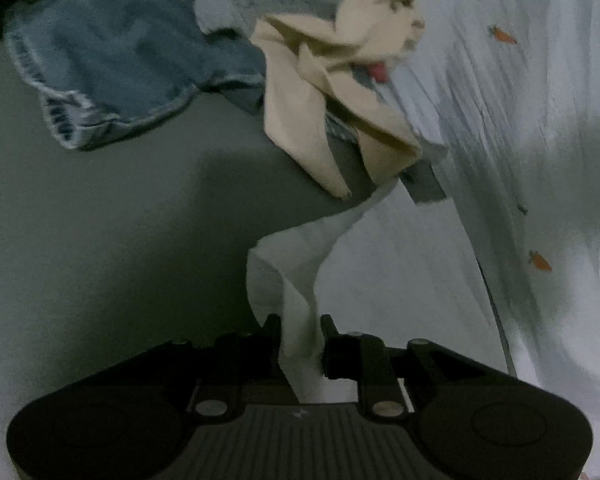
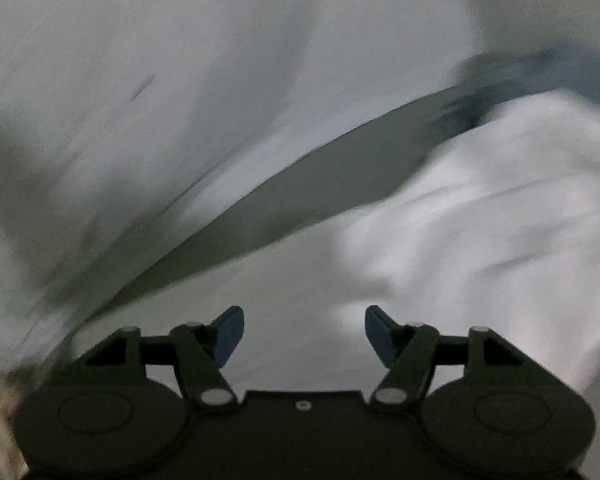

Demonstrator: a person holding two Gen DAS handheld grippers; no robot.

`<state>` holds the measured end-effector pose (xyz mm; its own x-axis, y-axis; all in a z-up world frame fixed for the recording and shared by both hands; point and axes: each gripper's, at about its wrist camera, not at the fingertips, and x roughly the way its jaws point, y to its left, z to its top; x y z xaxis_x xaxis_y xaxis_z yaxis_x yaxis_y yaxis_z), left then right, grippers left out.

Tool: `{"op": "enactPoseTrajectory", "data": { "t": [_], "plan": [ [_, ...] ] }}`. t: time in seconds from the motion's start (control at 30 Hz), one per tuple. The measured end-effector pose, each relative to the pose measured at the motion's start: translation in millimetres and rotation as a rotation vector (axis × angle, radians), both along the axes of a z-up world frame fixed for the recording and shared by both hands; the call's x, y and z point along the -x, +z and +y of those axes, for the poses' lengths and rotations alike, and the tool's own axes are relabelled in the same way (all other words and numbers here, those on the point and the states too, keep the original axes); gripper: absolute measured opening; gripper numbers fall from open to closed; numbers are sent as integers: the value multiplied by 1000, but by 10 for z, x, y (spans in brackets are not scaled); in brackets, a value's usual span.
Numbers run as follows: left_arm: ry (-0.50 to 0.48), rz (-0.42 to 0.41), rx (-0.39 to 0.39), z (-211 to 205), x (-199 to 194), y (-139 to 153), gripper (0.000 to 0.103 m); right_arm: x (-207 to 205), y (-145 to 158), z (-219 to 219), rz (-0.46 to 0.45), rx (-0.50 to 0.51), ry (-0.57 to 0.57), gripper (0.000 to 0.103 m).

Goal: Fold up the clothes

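Left claw pinches thin, limp, crumpled pale-grey cloth.

A white carrot-print garment fills the frame's right; denim jeans lie crumpled upper left, beige cloth between.

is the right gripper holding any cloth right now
No, the right gripper is open, its blue pads apart with nothing between them.

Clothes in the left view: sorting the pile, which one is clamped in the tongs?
The pale carrot-print garment; the jeans and beige cloth lie free.
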<state>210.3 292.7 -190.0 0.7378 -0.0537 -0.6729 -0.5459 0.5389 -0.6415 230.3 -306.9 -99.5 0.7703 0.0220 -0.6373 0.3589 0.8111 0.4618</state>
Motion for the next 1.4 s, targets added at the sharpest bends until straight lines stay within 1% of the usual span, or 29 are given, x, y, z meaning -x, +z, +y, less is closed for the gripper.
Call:
{"op": "enactPoseTrajectory", "data": {
  "t": [0.07,0.13,0.17,0.2,0.3,0.4,0.43,0.47,0.53,0.6,0.67,0.8,0.83,0.87,0.93,0.97,1.03,1.13,1.17,1.23,1.3,1.37,1.4],
  "plan": [
    [-9,4,47,65,-30,-11,21,-379,-113,479,1,-43,169,56],
    [20,-1,130,138,-27,-56,20,-703,-211,899,17,-97,296,47],
    [36,-4,173,176,-25,-82,20,-925,-276,1158,30,-124,381,44],
    [47,-6,209,206,-20,-107,20,-1095,-316,1361,37,-125,452,44],
    [72,3,286,261,-21,-151,20,-1548,-420,2052,72,-96,667,44],
    [102,10,343,291,-20,-179,20,-1929,-503,2639,100,-79,860,45],
    [121,12,368,297,-23,-200,20,-2072,-520,2782,105,-71,915,47],
    [141,11,391,297,-25,-217,20,-2178,-539,2891,107,-73,962,51],
    [172,8,428,304,-13,-239,20,-2345,-564,3096,112,-77,1039,54],
    [184,11,444,300,-17,-235,20,-2471,-621,3215,101,-61,1096,56],
    [192,17,454,300,-26,-228,19,-2566,-651,3323,89,-20,1155,61],
    [226,17,490,307,-18,-244,19,-2688,-732,3556,100,69,1301,61],
    [231,17,497,313,-19,-245,17,-2684,-752,3576,116,78,1354,53],
    [235,16,503,318,-23,-243,15,-2677,-783,3624,135,94,1408,35],
    [234,16,504,329,-48,-218,12,-2658,-805,3649,137,138,1433,14],
    [234,13,509,333,-64,-198,9,-2682,-794,3602,130,76,1447,2],
    [242,-12,540,339,-93,-146,6,-2738,-769,3450,134,-82,1404,2],
    [266,-86,607,342,-193,2,5,-2840,-674,3065,91,-333,1301,2],
    [259,-113,610,341,-267,81,5,-2873,-621,2933,60,-394,1262,2],
    [217,-174,585,334,-477,273,5,-2941,-505,2662,-8,-502,1175,2],
    [148,-234,529,322,-761,492,5,-3038,-356,2394,-93,-573,1085,2],
    [61,-300,461,311,-1120,693,5,-3135,-190,2163,-179,-591,1022,2],
    [21,-329,431,306,-1301,762,5,-3191,-109,2069,-219,-584,998,2]
  ]
}}
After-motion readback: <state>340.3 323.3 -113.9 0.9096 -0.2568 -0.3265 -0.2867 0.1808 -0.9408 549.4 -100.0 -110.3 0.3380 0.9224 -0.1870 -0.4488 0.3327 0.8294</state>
